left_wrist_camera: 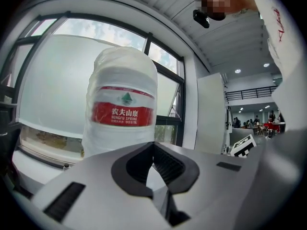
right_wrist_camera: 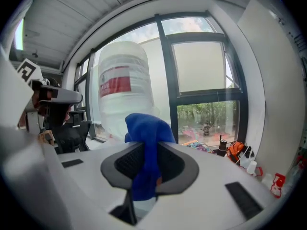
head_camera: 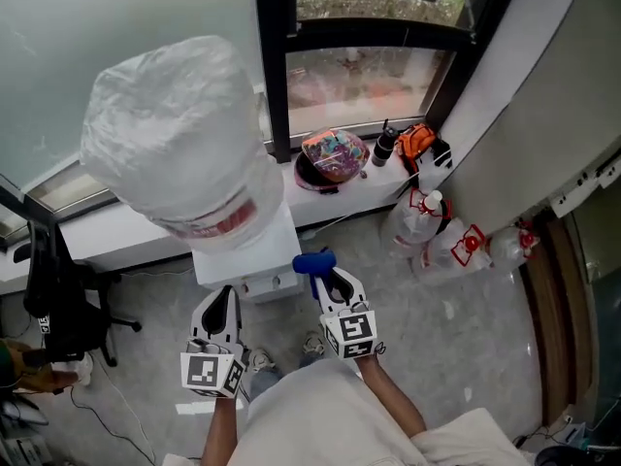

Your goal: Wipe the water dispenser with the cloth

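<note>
The white water dispenser (head_camera: pixel 245 252) stands before the window, topped by a big bottle (head_camera: pixel 179 134) wrapped in clear plastic with a red label. In the head view my right gripper (head_camera: pixel 333 282) is close to the dispenser's front right corner, shut on a blue cloth (head_camera: pixel 312 262) that bunches out past its tips. My left gripper (head_camera: pixel 221 307) hangs just below the dispenser's front, jaws together and holding nothing. The left gripper view shows the bottle (left_wrist_camera: pixel 122 114) above the left gripper (left_wrist_camera: pixel 153 150). In the right gripper view the cloth (right_wrist_camera: pixel 146 128) is pinched in the right gripper (right_wrist_camera: pixel 146 152).
The window sill behind holds a covered colourful bowl (head_camera: pixel 333 155), a dark bottle (head_camera: pixel 385 144) and an orange object (head_camera: pixel 417 141). Plastic jugs with red caps (head_camera: pixel 432 223) stand on the floor to the right. A black office chair (head_camera: pixel 53 289) is at left, and a grey wall (head_camera: pixel 543 105) at right.
</note>
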`<state>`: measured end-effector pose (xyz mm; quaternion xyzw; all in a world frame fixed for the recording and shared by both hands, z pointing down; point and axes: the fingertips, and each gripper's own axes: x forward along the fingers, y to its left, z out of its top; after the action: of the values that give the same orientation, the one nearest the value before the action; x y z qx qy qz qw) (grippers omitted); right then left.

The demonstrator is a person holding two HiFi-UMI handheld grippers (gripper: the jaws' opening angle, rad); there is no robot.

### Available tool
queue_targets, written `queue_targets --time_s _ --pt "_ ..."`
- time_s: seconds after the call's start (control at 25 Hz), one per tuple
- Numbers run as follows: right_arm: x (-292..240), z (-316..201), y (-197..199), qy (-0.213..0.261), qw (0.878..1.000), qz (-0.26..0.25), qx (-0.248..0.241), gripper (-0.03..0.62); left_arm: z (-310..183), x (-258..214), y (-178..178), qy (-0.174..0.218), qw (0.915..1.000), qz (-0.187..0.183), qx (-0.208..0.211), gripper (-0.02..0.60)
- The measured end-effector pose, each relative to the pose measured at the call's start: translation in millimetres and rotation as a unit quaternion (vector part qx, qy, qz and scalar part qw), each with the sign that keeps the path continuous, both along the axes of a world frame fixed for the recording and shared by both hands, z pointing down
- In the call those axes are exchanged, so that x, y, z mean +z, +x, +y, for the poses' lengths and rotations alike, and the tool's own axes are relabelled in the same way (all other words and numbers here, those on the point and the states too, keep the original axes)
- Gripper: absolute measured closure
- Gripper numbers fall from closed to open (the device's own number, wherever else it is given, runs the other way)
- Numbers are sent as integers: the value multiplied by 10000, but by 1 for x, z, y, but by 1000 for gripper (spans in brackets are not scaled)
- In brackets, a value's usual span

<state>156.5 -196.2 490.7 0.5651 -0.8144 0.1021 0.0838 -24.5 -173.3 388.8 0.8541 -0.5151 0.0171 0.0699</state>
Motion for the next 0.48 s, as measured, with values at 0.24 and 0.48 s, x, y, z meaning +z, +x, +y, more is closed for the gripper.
queue_targets --time_s 0.24,0.48 --pt "-16 7 4 131 9997 11 -205 508 5 -13 9 168 9998 31 -126 571" --pt "-16 17 -5 121 9994 33 -323 508 14 -17 0 229 9995 1 -239 571"
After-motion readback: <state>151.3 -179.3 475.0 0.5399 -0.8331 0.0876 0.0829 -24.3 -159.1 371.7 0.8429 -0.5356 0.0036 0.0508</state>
